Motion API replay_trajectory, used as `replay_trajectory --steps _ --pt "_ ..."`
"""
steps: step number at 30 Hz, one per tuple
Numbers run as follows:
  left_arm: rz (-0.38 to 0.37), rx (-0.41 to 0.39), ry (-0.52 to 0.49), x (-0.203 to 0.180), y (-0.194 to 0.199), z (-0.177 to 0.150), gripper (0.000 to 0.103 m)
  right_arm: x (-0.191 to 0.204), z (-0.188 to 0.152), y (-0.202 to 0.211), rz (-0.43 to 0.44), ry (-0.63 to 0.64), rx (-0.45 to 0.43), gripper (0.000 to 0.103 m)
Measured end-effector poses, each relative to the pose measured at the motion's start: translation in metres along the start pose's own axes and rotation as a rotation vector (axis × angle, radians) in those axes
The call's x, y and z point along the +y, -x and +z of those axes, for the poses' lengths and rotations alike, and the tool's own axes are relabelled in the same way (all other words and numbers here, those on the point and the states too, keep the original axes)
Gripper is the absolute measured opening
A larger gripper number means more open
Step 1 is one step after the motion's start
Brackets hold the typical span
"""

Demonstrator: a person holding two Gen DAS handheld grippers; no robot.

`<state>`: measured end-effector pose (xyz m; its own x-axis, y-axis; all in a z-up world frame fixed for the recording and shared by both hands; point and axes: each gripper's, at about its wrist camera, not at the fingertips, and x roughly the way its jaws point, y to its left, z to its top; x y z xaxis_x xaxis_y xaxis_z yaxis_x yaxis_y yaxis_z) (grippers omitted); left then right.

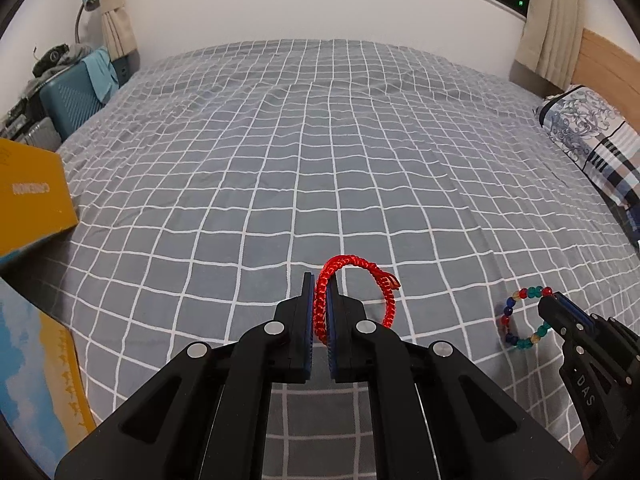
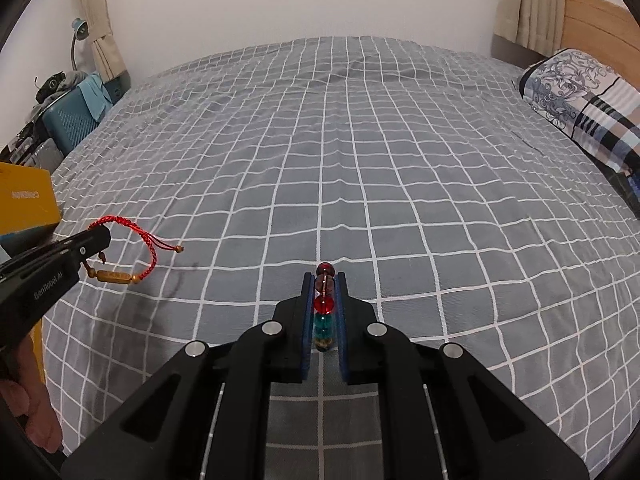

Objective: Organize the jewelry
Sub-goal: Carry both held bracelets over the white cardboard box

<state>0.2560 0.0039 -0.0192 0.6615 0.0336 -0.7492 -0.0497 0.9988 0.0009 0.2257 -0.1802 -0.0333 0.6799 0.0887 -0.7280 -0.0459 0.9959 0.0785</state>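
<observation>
My left gripper point(image 1: 322, 280) is shut on a red braided cord bracelet point(image 1: 360, 270), which loops up and to the right above the grey checked bed cover point(image 1: 320, 160). In the right wrist view the same bracelet point(image 2: 120, 226) hangs from the left gripper point(image 2: 102, 236), with a gold tube bead point(image 2: 114, 277) dangling. My right gripper point(image 2: 325, 280) is shut on a bead bracelet point(image 2: 324, 304) of red, teal and amber beads, seen edge-on. In the left wrist view that bead bracelet point(image 1: 516, 316) hangs as a ring from the right gripper point(image 1: 554, 300).
A yellow box point(image 1: 32, 196) sits on the bed's left edge, also in the right wrist view point(image 2: 26, 196). A patterned pillow point(image 1: 592, 140) lies at the right by the wooden headboard point(image 1: 608, 60). A teal suitcase point(image 1: 72, 100) stands beyond the bed at left.
</observation>
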Motion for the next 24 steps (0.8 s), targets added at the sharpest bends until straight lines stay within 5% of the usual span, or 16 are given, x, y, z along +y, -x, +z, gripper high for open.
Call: replay_trajectory --steps 24 --pt "0.025 -0.071 -0.024 0.018 0.086 -0.024 0.005 0.029 0.003 0.082 -0.014 0.053 -0.093 0.009"
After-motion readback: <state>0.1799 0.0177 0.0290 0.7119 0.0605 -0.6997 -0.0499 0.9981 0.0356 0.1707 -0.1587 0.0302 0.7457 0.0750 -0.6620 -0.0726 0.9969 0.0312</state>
